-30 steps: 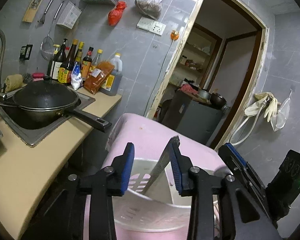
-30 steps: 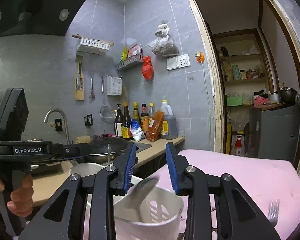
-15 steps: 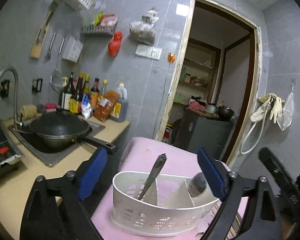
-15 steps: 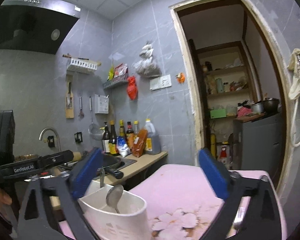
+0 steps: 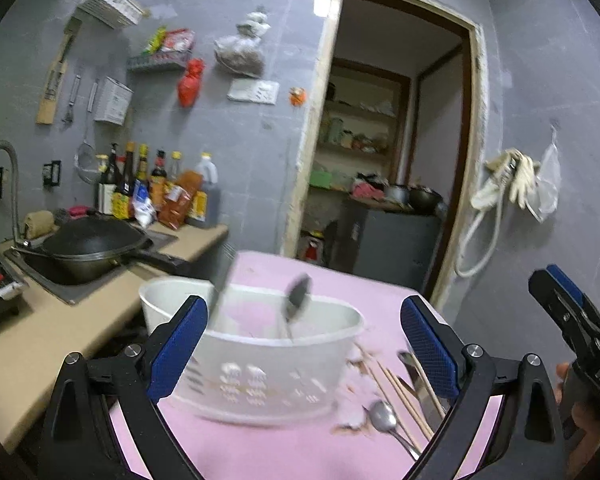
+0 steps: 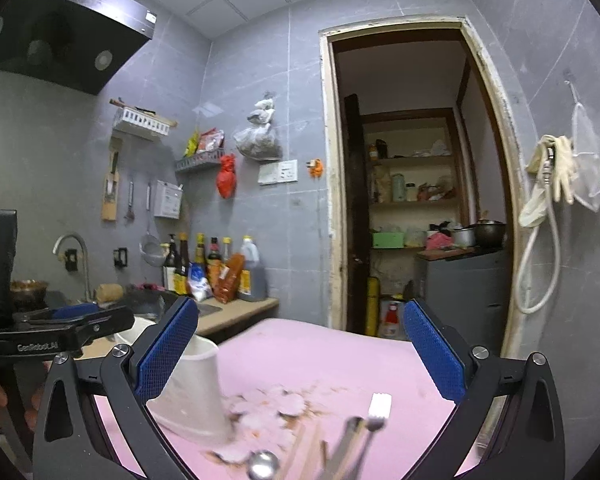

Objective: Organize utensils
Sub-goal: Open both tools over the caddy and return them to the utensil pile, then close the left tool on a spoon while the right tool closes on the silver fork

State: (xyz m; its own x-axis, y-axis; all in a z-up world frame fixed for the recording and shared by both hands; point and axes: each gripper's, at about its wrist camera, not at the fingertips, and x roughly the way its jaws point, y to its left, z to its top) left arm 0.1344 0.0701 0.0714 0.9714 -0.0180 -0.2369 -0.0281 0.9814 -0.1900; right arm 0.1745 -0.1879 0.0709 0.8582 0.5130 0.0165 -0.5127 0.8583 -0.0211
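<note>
Both jaws spread wide and empty: left hand-held gripper (image 5: pixel 302 350) before the white caddy (image 5: pixel 256 364), right hand-held gripper (image 6: pixel 296 354) above loose utensils (image 6: pixel 340 446) at lower centre on the pink table (image 6: pixel 320 356). Next, pinch one handle mid-shaft, avoiding neighbours.

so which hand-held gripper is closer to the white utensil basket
Left. The left hand-held gripper faces the basket head-on, jaws open just before it. The right hand-held gripper sits off to its side.

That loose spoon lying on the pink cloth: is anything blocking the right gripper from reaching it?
Nothing visible. The spoon lies in the open beside the chopsticks, and the right gripper is open and empty.
</note>
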